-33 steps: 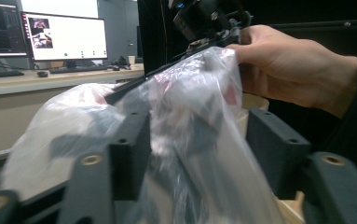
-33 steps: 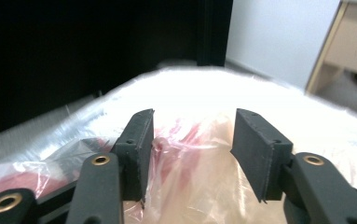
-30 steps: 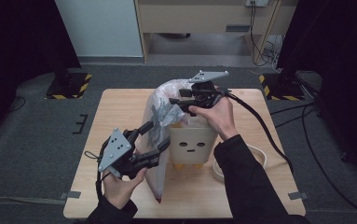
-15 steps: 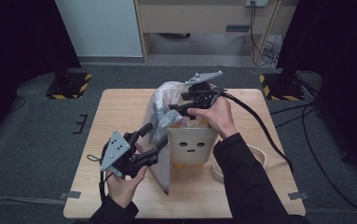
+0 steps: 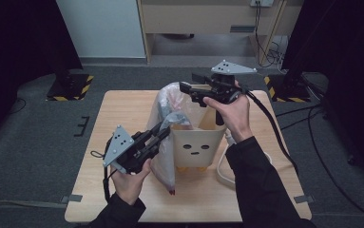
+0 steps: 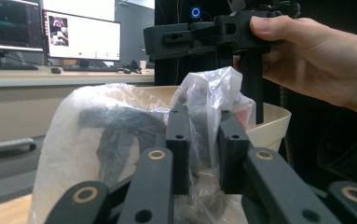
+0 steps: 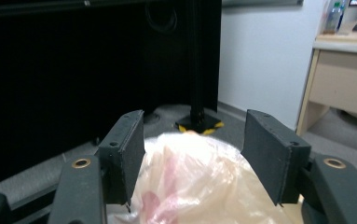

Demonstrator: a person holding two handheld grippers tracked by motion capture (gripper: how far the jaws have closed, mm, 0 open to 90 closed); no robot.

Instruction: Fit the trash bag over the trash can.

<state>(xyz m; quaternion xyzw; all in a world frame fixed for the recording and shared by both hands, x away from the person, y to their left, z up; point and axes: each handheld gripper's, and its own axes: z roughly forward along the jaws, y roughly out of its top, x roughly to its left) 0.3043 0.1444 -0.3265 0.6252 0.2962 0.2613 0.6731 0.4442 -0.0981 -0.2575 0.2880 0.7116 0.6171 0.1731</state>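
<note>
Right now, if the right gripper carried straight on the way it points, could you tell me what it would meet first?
Probably nothing on the table: the right gripper, jaws open, points level just above the top of the plastic bag. Past it come floor and a dark stand; depth there is unclear.

Bag (image 5: 167, 111): thin clear plastic film, crinkled, glossy. Bin (image 5: 196, 149): smooth matt cream plastic. Table (image 5: 118, 111): pale wood, smooth, matt. Left gripper (image 6: 204, 154): matt black plastic jaws, brass-coloured rivets. Right gripper (image 7: 192, 161): pads matt black, faintly grainy.
</note>
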